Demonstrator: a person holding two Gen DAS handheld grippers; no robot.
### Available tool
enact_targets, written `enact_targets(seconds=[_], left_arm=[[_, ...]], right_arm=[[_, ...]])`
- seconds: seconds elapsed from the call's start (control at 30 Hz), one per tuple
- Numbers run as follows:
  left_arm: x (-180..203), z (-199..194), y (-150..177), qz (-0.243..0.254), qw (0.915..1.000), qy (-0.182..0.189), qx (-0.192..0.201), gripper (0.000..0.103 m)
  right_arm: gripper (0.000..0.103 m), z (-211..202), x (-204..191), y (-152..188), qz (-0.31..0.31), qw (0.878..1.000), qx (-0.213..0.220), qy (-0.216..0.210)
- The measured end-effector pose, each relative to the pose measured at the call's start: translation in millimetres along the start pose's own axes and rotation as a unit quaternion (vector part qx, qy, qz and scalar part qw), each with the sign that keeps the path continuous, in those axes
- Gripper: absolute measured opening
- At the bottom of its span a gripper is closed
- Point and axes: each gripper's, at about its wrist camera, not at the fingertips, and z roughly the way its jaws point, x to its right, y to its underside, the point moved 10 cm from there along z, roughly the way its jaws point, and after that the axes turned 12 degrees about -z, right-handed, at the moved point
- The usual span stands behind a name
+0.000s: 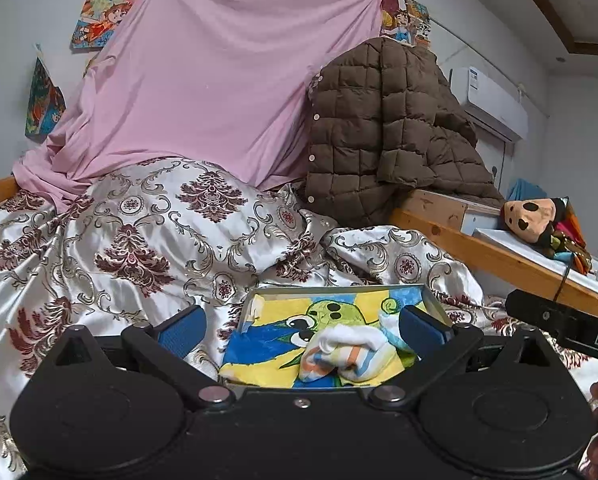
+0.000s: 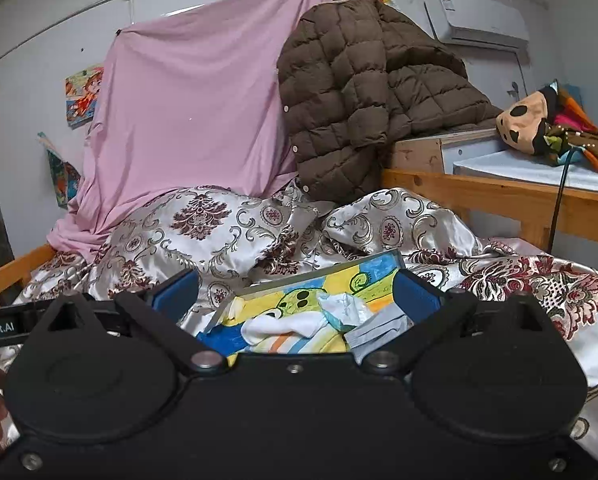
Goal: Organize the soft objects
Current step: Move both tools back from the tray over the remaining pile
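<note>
Both grippers were hanging low over the bed with their blue pads spread wide apart and nothing pinched between them. The left gripper (image 1: 301,330) sat right over a painted canvas (image 1: 267,344) lying on the patterned bedspread (image 1: 139,240), and the right gripper (image 2: 297,296) was pointed at the same spot from slightly further right. On the canvas lay a rolled striped sock (image 1: 339,354) and beside it a bluish sock (image 2: 341,310), plus a grey folded cloth (image 2: 379,330) near the right gripper's right pad. Further back, a brown puffer jacket (image 1: 383,128) was slumped against a wooden frame (image 1: 499,256), next to a pink sheet (image 1: 219,88) draped down the wall. A plush toy (image 2: 527,124) sat off on the right ledge.
</note>
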Motion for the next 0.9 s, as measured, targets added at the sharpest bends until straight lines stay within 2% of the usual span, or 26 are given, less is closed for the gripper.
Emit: enact_targets(seconds=[0.5,0.9], left_arm=[[-29.6,-50.5,27.2,0.026,0.9994,-0.014,-0.016,0.102],[-52.9,-83.6,38.1,-0.01,0.9988,-0.025,-0.04,0.102]], right_arm=[[0.102,-40.9,-20.9,17.9,-0.023,0.999,-0.022,0.016],[0.102,-79.7,-43.8,21.5,-0.059,0.998,-0.02,0.006]])
